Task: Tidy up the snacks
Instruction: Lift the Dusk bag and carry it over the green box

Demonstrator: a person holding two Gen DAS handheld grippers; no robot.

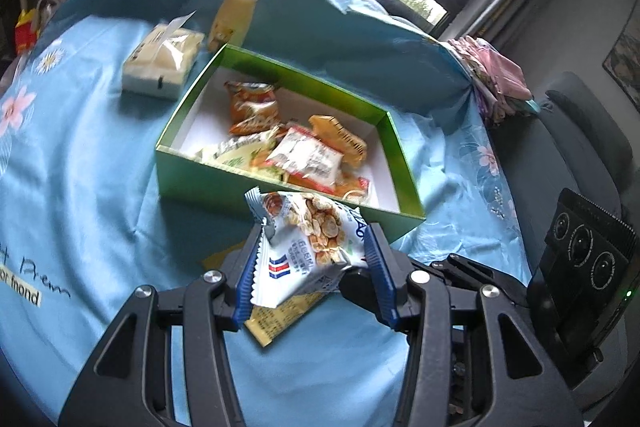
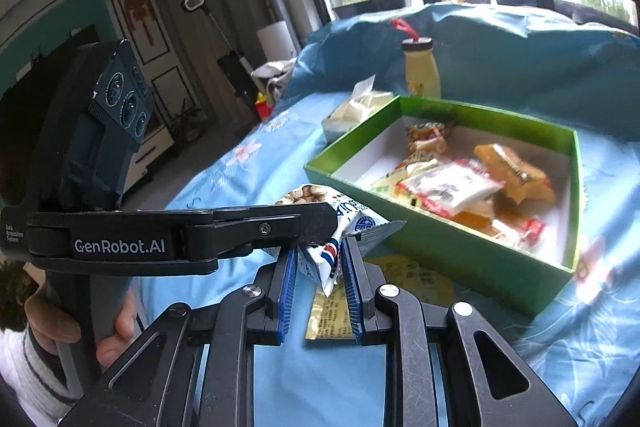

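A green box with a white inside holds several snack packets. My left gripper is shut on a white-and-blue cracker packet and holds it just above the cloth, in front of the box's near wall. The right wrist view shows the same packet with one corner between my right gripper's blue pads, which look shut on it. A yellow packet lies flat on the cloth under both grippers.
A light blue flowered cloth covers the surface. A tissue pack and a yellow bottle stand behind the box. Folded fabrics lie at the right edge. A grey chair is beyond it.
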